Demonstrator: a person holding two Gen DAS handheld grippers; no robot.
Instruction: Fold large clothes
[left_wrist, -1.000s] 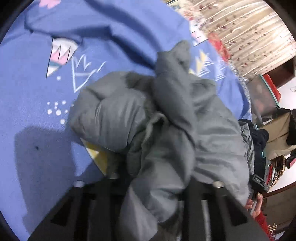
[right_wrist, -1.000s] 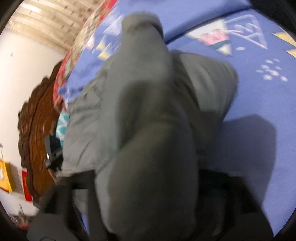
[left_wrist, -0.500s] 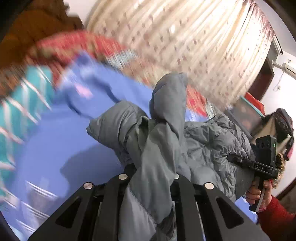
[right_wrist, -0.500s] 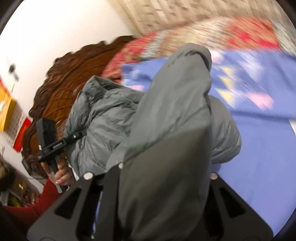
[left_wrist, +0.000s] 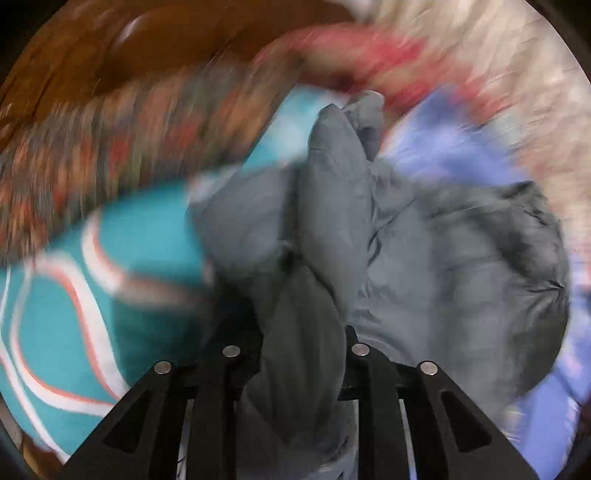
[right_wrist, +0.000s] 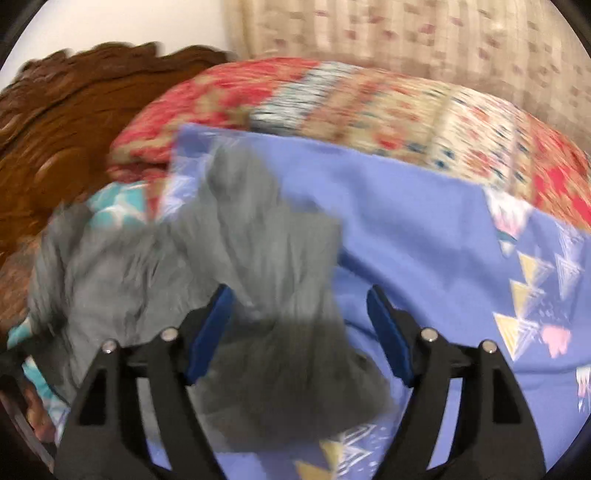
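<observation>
A grey puffy jacket is bunched in a heap over the blue patterned bedsheet. My left gripper is shut on a thick fold of the jacket that rises between its black fingers. In the right wrist view the jacket lies loose and blurred between and behind the fingers. My right gripper is open, its blue pads wide apart and not pressing the cloth. Both views are motion-blurred.
A teal blanket with white and orange curves lies at the left. A red floral quilt is piled at the bed's far side. A carved dark wooden headboard stands at the left. A beige curtain hangs behind.
My right gripper has opened and let go of the jacket. My left gripper has swung left toward the headboard, still holding its fold. The jacket has dropped onto the bed.
</observation>
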